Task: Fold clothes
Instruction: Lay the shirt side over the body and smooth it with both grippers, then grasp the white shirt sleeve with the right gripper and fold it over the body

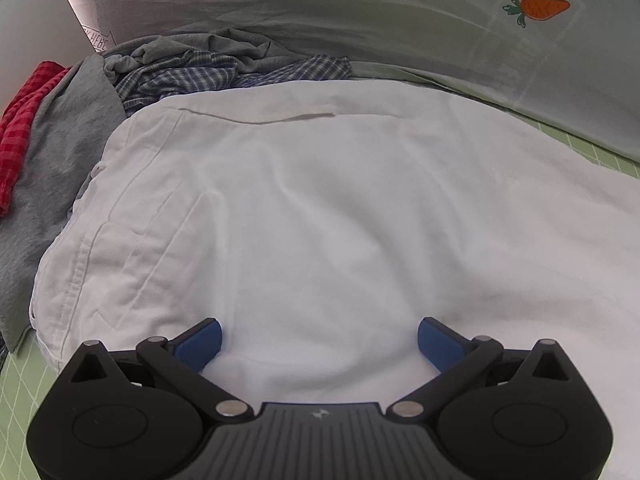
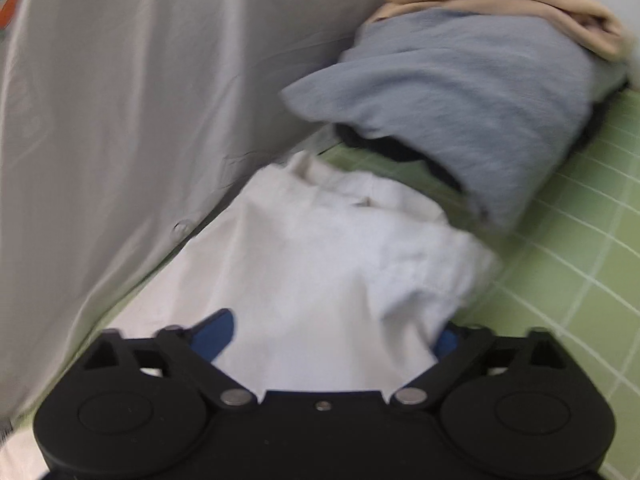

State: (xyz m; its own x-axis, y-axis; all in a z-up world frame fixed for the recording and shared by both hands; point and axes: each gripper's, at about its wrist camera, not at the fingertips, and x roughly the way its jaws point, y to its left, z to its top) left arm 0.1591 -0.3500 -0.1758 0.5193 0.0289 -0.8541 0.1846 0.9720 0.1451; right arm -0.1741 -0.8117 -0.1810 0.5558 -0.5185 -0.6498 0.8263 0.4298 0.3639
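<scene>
A white garment [image 1: 320, 200] lies spread flat on the green gridded mat [image 1: 600, 152], filling most of the left wrist view. My left gripper [image 1: 319, 344] hovers over its near edge, jaws wide apart, and no fold is caught between the blue pads [image 1: 200, 344]. In the blurred right wrist view, one bunched end of the white garment [image 2: 320, 260] runs between the fingers of my right gripper [image 2: 330, 336]. The jaws stand wide. The left pad [image 2: 216, 332] shows clear of the cloth, and the right pad is mostly hidden behind it.
Unfolded clothes are heaped at the back left: a grey piece [image 1: 60, 152], a blue plaid shirt [image 1: 192, 76] and a red checked one [image 1: 20, 128]. A pale printed sheet [image 1: 400, 32] rises behind. On the right stands a folded stack of grey-blue [image 2: 460, 100] and beige [image 2: 520, 4] garments on the mat [image 2: 580, 240].
</scene>
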